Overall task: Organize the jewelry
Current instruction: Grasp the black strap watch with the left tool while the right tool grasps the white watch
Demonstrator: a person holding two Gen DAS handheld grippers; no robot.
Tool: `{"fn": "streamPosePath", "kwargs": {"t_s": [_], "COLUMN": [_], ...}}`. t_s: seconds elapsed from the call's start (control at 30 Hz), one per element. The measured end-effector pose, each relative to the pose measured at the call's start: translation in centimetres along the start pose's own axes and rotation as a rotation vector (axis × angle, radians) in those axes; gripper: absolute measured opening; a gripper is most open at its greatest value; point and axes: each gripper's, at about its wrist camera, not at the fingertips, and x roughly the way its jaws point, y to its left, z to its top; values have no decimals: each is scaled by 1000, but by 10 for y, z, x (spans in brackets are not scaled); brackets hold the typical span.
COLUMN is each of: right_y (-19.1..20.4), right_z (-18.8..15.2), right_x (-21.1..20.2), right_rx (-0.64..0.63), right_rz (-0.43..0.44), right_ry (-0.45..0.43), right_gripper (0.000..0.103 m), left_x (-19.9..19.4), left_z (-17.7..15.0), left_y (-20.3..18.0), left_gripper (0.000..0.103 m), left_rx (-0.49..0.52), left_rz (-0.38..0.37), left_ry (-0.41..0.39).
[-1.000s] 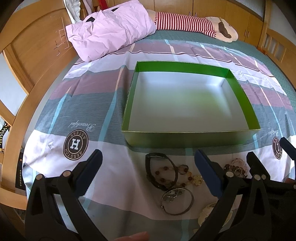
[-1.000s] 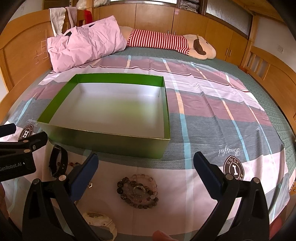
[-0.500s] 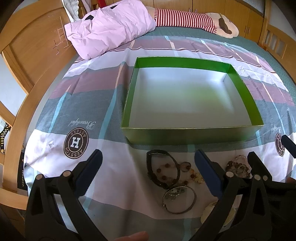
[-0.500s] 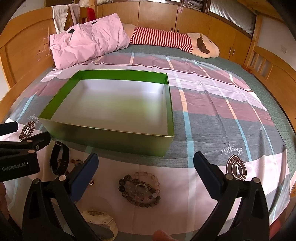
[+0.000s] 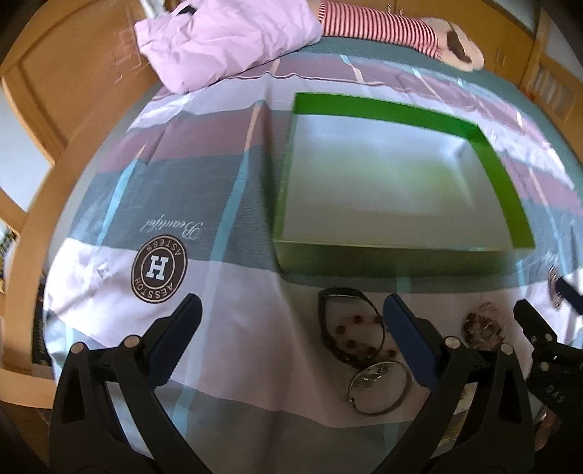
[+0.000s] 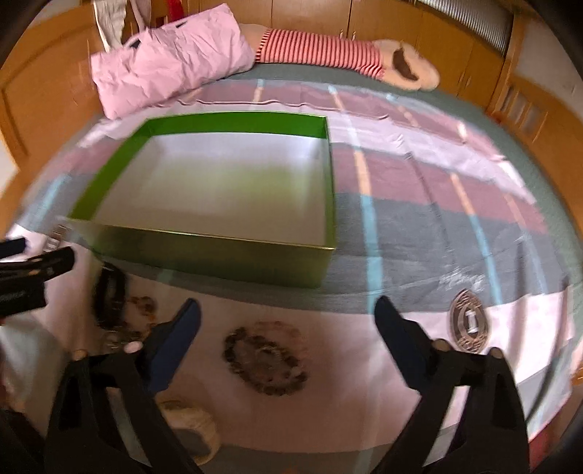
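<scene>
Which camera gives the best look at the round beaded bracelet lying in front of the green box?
The right wrist view: the beaded bracelet lies whole on the bedsheet, in the middle of the picture, though somewhat blurred. In the left wrist view it sits small near the right edge, partly cut off by black tool parts.

Green box (image 6: 218,262) walls off bedsheet (image 6: 419,226) beyond jewelry.

My right view is smeared with motion: the beaded bracelet (image 6: 265,361) shows only as a mottled ring, its beads impossible to tell apart. The cream watch (image 6: 189,424) sits partly behind my right claw's finger (image 6: 171,350). The striped plush (image 5: 397,27) runs off the top edge.
</scene>
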Motion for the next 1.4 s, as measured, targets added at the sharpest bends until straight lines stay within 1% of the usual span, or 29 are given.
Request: {"fn": "streamPosePath", "kwargs": {"t_s": [0.03, 0.07, 0.13, 0.2, 0.27, 0.33, 0.4, 0.47, 0.5, 0.57, 0.6, 0.63, 0.7, 0.73, 0.83, 0.93, 1.07, 1.13, 1.17, 1.2, 1.3, 1.33, 1.4], "right_y": [1, 2, 6, 15, 26, 38, 50, 56, 59, 64, 63, 63, 61, 58, 46, 36, 30, 29, 28, 28, 28, 29, 44], "right_z": [0, -1, -3, -10, -19, -32, -47, -57, -61, -68, -71, -70, -66, -63, -54, -49, -46, -46, -46, -46, -46, -47, -50], "right_x": [-2, -4, -3, -1, 3, 7, 14, 19, 24, 30, 35, 36, 33, 32, 32, 34, 30, 27, 26, 25, 23, 23, 34], "right_rx": [-11, -28, -61, -121, -195, -266, -342, -380, -394, -409, -400, -396, -376, -362, -307, -247, -232, -233, -237, -243, -254, -254, -254], "right_rz": [18, 58, 151, 265, 316, 344, 327, 302, 277, 217, 195, 186, 164, 151, 75, 80, 70, 67, 67, 65, 57, 55, 51], "right_ry": [-4, 3, 57, 147, 218, 282, 333, 363, 384, 405, 419, 411, 362, 345, 295, 291, 275, 269, 267, 265, 266, 269, 270], "right_gripper": [85, 81, 76, 73, 70, 70, 69, 59, 55, 28, 23, 15, 7, 7, 7, 7, 9, 10, 10, 10, 10, 10, 10], "left_x": [0, -1, -1, 0, 3, 7, 10, 12, 13, 17, 19, 23, 30, 33, 44, 56, 65, 65, 64, 64, 61, 58, 52], "left_z": [0, 0, 0, -2, -3, -4, -5, -4, -4, -4, -5, -5, -7, -8, -11, -12, -11, -11, -11, -12, -12, -12, -12], "left_y": [3, 7, 11, 9, 4, 0, -2, -3, -3, -6, -6, -8, -12, -14, -20, -24, -24, -26, -27, -28, -31, -33, -39], "left_gripper": [100, 100, 100, 100, 100, 100, 100, 100, 101, 101, 101, 101, 101, 101, 101, 101, 101, 95, 84, 75, 73, 73, 73], "left_rx": [-13, -27, -34, -22, 0, 15, 24, 23, 20, 15, 16, 19, 24, 24, 23, 18, -11, -6, 0, 9, 13, 23, 55], "left_rz": [-15, -31, -44, -42, -26, -15, -7, -1, -3, -18, -23, -29, -40, -47, -82, -87, -107, -109, -100, -89, -91, -77, -62], "left_ry": [-2, -2, 0, 4, 11, 24, 33, 39, 42, 58, 63, 73, 94, 105, 140, 165, 185, 175, 167, 165, 156, 141, 117]}}
